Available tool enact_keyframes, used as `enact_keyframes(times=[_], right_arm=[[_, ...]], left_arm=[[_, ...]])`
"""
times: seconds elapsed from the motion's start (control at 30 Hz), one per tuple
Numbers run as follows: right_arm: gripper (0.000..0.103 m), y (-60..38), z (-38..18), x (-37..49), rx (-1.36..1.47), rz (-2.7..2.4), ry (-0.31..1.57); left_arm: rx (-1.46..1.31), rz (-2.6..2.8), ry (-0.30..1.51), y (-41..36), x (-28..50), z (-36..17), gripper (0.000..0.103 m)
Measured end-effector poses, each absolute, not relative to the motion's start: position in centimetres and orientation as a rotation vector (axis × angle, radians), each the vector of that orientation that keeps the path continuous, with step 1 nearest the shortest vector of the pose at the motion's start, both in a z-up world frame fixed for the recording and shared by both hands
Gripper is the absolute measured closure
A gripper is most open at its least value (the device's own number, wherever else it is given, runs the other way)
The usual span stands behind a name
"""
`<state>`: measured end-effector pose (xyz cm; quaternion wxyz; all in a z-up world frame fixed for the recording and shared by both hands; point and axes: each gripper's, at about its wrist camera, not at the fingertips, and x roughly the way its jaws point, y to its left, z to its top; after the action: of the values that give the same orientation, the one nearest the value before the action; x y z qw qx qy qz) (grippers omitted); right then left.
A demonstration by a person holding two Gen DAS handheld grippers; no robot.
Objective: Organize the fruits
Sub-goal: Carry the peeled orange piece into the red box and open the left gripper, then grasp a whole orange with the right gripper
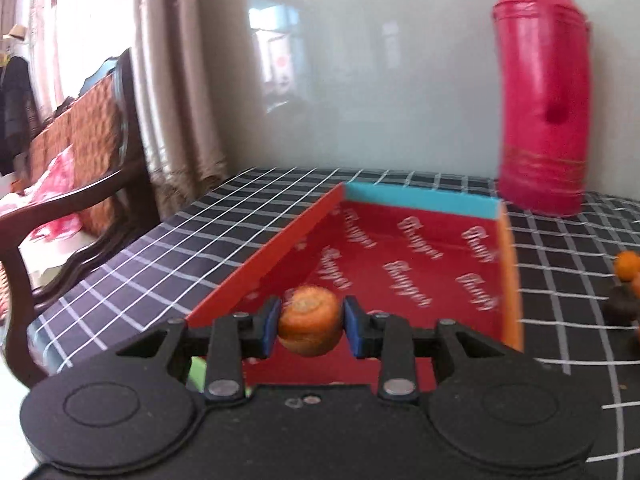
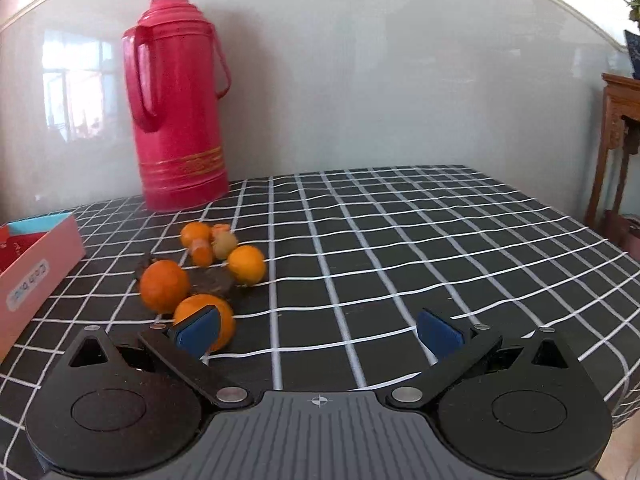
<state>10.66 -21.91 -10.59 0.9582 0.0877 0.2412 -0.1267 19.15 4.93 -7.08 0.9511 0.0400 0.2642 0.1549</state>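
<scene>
My left gripper (image 1: 309, 326) is shut on an orange carrot piece (image 1: 309, 320) and holds it over the near end of an open red box (image 1: 404, 256) with a blue far wall. The box shows at the left edge of the right wrist view (image 2: 36, 268). My right gripper (image 2: 318, 334) is open and empty above the checked tablecloth (image 2: 400, 248). A pile of fruit lies left of it: several oranges (image 2: 164, 286), a carrot piece (image 2: 201, 252), a small greenish fruit (image 2: 224, 243) and a dark flat item (image 2: 210, 282). The nearest orange (image 2: 226, 322) sits behind the left fingertip.
A tall red thermos (image 2: 178, 104) stands at the back against the pale wall, also in the left wrist view (image 1: 544, 92). A wooden chair (image 1: 76, 184) stands left of the table. A carved wooden stand (image 2: 618, 148) is at far right.
</scene>
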Motion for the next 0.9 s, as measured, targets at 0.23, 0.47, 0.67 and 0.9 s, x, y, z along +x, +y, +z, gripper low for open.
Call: enact_keyframes(times=[0.23, 0.47, 0.67, 0.9], right_arm=[[0.000, -20.1, -10.6, 11.0, 0.132, -0.183, 0.475], [0.000, -18.9, -10.7, 11.7, 0.127, -0.122, 0.471], [0.000, -18.7, -10.7, 13.1, 0.162, -0.097, 0.492], [0.000, -18.7, -11.1, 14.6, 0.178, -0.124, 0.513]], left_arm=[[0.040, 0.359, 0.492, 5.3, 17.3, -6.2, 0.015], [0.008, 0.319, 0.463, 6.0, 15.7, -5.2, 0.009], [-0.072, 0.353, 0.485, 8.9, 15.4, -5.1, 0.007], [-0.119, 0.407, 0.487, 11.4, 14.2, -4.6, 0.006]])
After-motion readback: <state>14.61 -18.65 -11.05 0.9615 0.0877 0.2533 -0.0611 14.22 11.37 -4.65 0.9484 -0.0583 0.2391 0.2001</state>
